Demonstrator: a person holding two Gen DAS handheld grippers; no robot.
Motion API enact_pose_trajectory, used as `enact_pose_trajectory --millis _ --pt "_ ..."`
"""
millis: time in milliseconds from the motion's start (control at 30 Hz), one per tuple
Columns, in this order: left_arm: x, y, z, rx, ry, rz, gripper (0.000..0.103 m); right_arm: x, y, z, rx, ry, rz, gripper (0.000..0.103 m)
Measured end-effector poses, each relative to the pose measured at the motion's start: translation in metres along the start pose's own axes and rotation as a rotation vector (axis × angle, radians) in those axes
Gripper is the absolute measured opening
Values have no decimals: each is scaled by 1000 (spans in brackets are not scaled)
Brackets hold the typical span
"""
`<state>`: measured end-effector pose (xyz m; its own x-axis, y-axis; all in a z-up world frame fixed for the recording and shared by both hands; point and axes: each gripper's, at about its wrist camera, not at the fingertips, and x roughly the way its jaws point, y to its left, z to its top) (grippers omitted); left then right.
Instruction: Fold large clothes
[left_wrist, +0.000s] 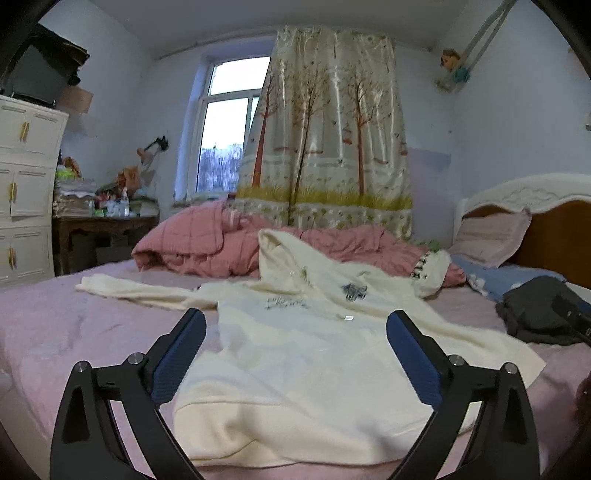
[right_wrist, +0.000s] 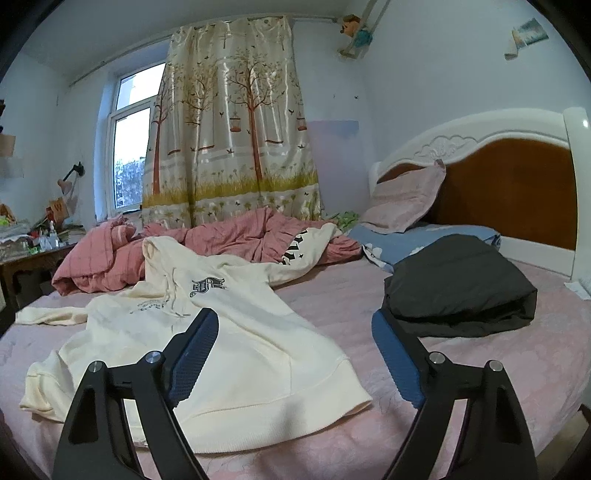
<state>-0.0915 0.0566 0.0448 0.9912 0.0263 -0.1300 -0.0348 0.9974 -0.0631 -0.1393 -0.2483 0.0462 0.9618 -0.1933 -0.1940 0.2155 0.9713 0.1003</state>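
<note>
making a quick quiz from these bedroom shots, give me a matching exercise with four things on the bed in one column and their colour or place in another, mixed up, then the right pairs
Things:
1. hoodie
2. quilt
3. folded garment
4. upright pillow

Descriptions:
A. black, lying to the right of the hoodie
B. leaning against the headboard
C. cream, spread out flat in the foreground
D. pink check, bunched up below the curtain

Pairs: 1-C, 2-D, 3-A, 4-B
</note>
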Motion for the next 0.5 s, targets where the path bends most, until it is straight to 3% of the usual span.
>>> enact_pose_trajectory --millis 167,500 --pt "5 16 0 -58 57 27 102 5 -7 1 10 33 11 86" --pt "37 36 -25 -7 279 138 102 37 -33 6 -40 161 10 86"
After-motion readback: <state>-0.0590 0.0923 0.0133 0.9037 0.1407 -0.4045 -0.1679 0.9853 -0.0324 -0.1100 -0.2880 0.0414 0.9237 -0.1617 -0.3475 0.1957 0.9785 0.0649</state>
